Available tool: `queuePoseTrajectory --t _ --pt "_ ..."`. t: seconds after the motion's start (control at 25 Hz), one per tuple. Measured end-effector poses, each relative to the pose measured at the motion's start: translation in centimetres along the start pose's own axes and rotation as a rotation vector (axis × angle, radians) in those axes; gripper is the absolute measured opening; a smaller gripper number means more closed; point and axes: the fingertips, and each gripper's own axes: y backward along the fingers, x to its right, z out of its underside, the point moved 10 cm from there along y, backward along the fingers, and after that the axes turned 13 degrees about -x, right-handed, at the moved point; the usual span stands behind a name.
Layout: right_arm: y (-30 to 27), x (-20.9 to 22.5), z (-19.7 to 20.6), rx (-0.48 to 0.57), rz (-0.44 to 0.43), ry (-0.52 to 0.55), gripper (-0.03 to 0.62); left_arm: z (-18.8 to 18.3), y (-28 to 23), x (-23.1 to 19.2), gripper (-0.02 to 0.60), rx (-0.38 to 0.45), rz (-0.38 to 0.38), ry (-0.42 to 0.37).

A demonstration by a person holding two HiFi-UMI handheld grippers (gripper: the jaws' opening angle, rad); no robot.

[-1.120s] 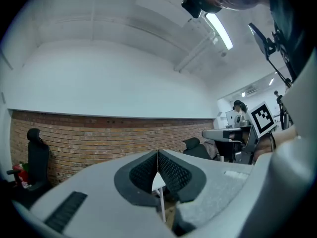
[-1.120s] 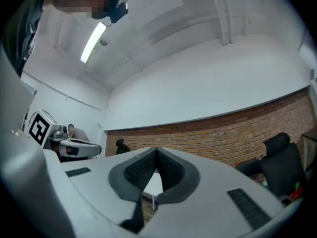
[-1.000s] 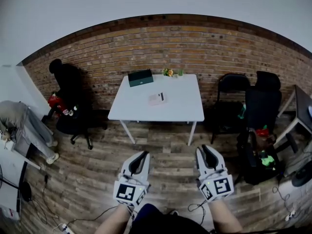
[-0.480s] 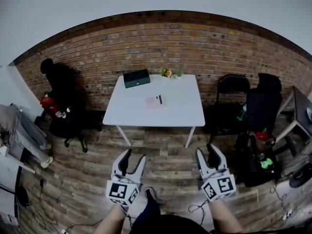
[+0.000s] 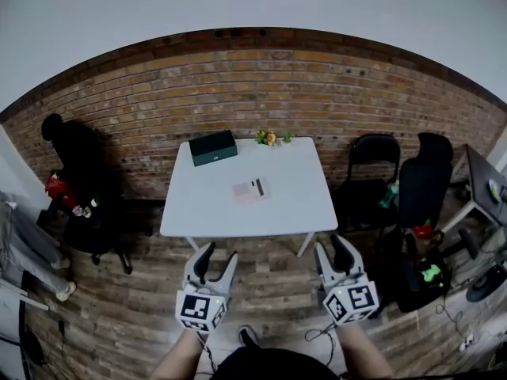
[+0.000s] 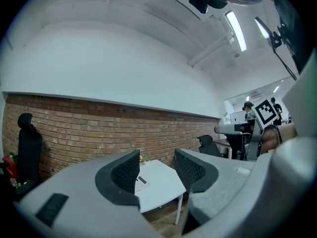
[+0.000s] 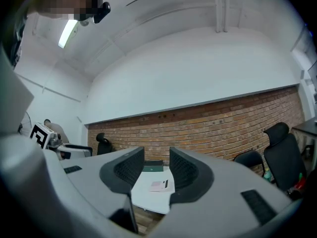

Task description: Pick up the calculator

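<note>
The calculator [image 5: 252,189], a pale pinkish slab with a dark end, lies flat near the middle of the white table [image 5: 206,212] against the brick wall. Both grippers are over the wooden floor, short of the table's front edge and pointing at it. My left gripper [image 5: 218,256] is open and holds nothing. My right gripper [image 5: 332,248] is open too; its jaws have just been closing a little, with nothing between them. In the left gripper view the calculator [image 6: 141,180] shows far off in the gap of the left gripper [image 6: 157,170]. The right gripper [image 7: 151,170] frames the calculator [image 7: 161,185] likewise.
A dark green box [image 5: 212,146] and a small flower pot [image 5: 270,138] stand at the table's back edge. Two black chairs [image 5: 372,172] [image 5: 424,182] and a desk [image 5: 483,180] crowd the right. An office chair [image 5: 75,188] stands left. Cables [image 5: 455,323] lie on the floor.
Both grippers have moved forward toward the table, which now looks nearer. The left jaws went from shut to open. The right jaws opened wider than a second ago.
</note>
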Motion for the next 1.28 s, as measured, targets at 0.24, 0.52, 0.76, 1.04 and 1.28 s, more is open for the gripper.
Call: queuePoseTrajectory --t 0.24,0.52,0.76,1.04,1.28 --pt "-6.7 -0.5 -0.1 -0.051 0.048 0.002 0.163 1.3 -4.2 -7.7 0.218 -0.068 -0.012 0.085" --pt "-12.4 0.5 0.5 -0.078 0.042 -0.024 0.156 0.6 -7.8 -12.9 0.218 -0.061 -0.047 0.137" --pt "-18.9 3.7 2.7 -0.103 0.008 -0.108 0.15 0.9 -10.8 -15.3 0.216 -0.088 -0.101 0.144" --pt "-29.6 8.1 2.1 -0.124 -0.083 -0.167 0.144 -2.6 -18.5 -19.1 0.213 -0.077 -0.173 0.156" --pt "-39.0 13.0 3.5 -0.24 -0.138 -0.179 0.143 -2.5 -25.9 -19.9 0.213 -0.138 -0.153 0.212"
